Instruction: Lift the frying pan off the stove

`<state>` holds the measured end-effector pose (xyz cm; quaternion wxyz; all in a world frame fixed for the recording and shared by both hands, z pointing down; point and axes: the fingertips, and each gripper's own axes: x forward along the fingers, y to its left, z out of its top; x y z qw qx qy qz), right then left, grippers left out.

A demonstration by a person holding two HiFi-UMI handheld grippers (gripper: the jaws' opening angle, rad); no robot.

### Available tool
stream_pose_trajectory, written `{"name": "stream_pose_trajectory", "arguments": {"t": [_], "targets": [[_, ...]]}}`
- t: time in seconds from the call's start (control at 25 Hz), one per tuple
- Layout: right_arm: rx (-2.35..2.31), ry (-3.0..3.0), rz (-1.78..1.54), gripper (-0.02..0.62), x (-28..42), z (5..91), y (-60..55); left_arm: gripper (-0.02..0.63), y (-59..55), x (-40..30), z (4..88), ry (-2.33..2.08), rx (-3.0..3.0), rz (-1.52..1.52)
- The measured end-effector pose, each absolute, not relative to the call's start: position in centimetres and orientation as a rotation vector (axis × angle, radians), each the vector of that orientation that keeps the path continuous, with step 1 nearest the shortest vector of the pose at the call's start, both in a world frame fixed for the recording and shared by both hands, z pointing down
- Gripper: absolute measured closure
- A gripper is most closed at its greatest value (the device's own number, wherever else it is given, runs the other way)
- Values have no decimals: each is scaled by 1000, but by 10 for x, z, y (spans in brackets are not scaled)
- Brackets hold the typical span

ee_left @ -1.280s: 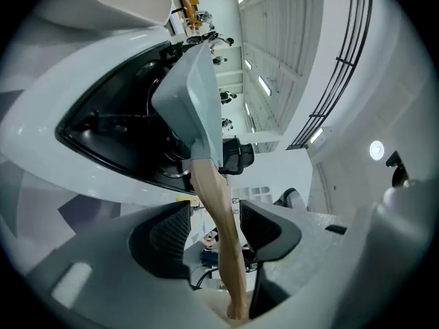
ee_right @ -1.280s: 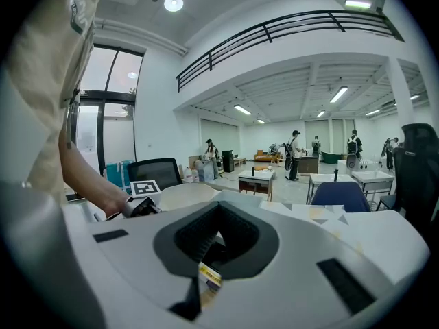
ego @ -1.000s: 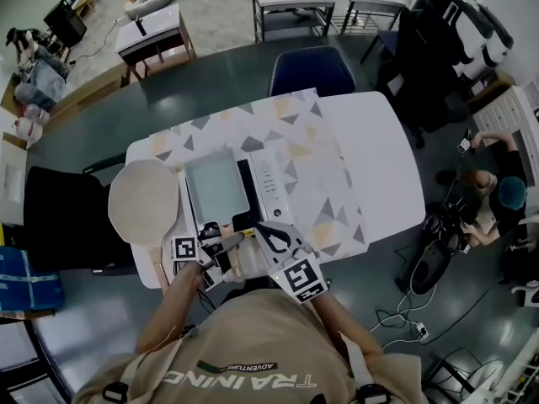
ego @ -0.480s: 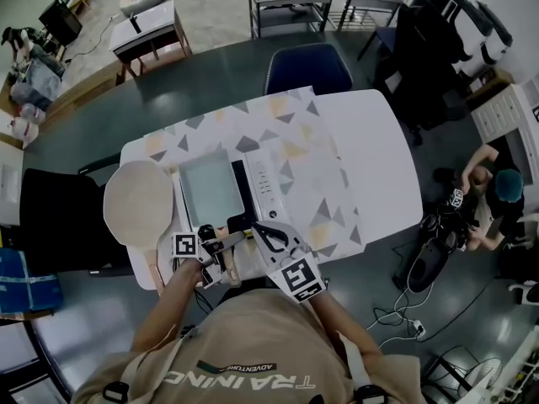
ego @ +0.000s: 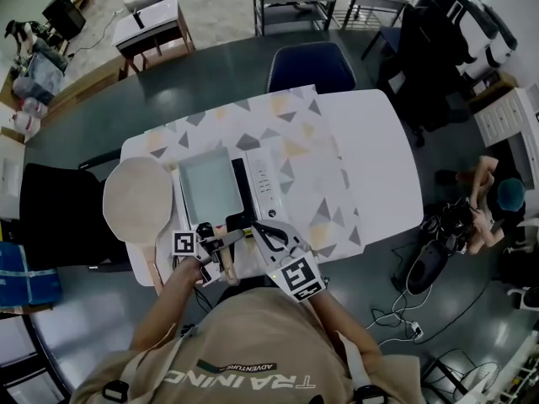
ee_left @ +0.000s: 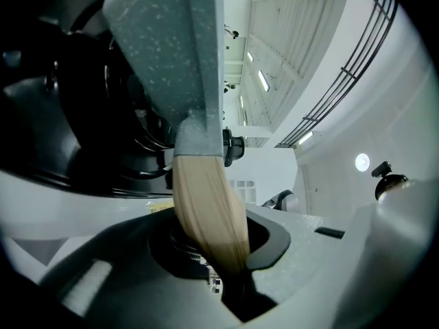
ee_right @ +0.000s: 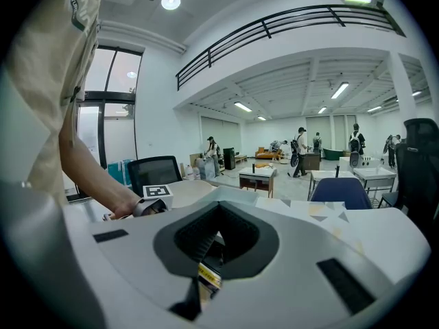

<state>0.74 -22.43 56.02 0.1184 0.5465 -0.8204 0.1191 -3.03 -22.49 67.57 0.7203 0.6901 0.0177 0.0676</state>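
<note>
A square grey frying pan (ego: 206, 188) sits on the stove (ego: 269, 183), its wooden handle (ego: 226, 262) pointing at me. My left gripper (ego: 210, 241) is at that handle near the table's front edge. In the left gripper view the speckled pan body (ee_left: 164, 46) fills the top, and the wooden handle (ee_left: 206, 204) runs down between the closing jaws of my left gripper (ee_left: 230, 266), which press on it. My right gripper (ego: 268, 232) hovers just right of the handle, open and holding nothing. In the right gripper view my right gripper (ee_right: 206, 252) frames only the stove's edge.
A round beige board (ego: 137, 200) lies left of the stove, overhanging the table's left edge. A patterned cloth (ego: 320, 183) covers the middle of the white table. A blue chair (ego: 312, 67) stands at the far side and a black chair (ego: 59, 217) at the left.
Little differs. Both grippers stay by the handle at the near table edge. The pan rests in the same place on the stove.
</note>
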Motion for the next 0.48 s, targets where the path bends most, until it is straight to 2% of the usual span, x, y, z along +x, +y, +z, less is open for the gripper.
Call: {"name": "stream_pose_trajectory", "arguments": {"t": [0.48], "targets": [[1594, -2406, 349, 598, 14, 561, -220, 557, -224, -29, 674, 22, 1488, 129]]}}
